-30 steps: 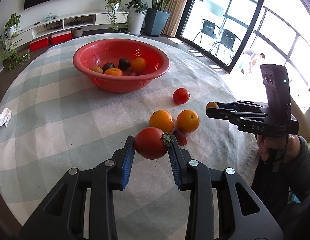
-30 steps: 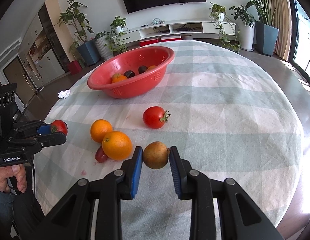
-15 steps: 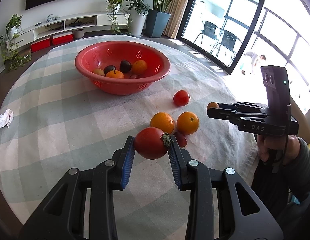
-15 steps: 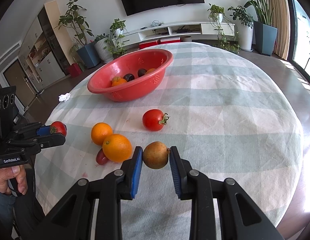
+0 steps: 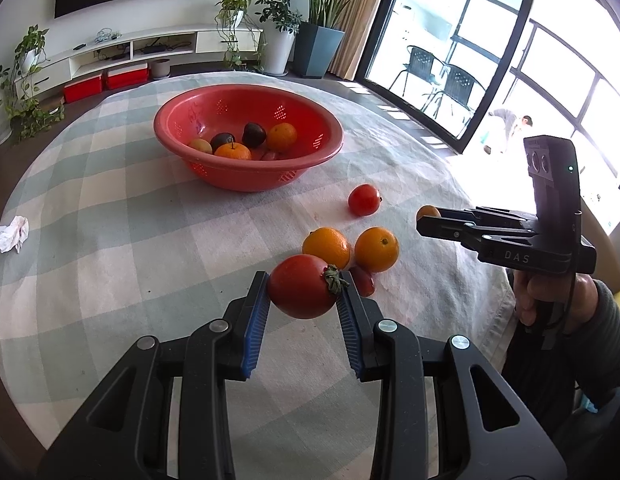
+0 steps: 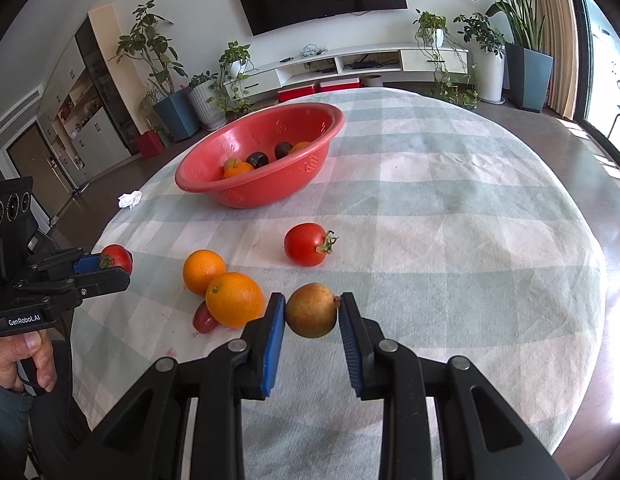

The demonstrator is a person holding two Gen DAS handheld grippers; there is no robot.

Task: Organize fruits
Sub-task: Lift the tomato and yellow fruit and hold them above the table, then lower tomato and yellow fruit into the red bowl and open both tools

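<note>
Left hand-held gripper (image 5: pixel 302 292) clamped on a large tomato (image 5: pixel 302 291), held above the bench (image 5: pixel 110 240). Right hand-held gripper (image 6: pixel 311 312) clamped on a brownish round fruit (image 6: pixel 311 311). Red basket (image 5: pixel 325 148), part filled, sits ahead and slightly left of both, well apart. Judgement: left is the nearer carrier. Two oranges (image 6: pixel 218 280), a small dark-red fruit (image 6: pixel 204 319) and another tomato (image 6: pixel 306 244) lie loose between grippers and basket.

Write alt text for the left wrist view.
The left claw grips a red tomato above a round table with a checked cloth. Beyond it lie two oranges, another tomato and a red basket holding fruit. At right, the right claw holds a small brownish fruit.
</note>
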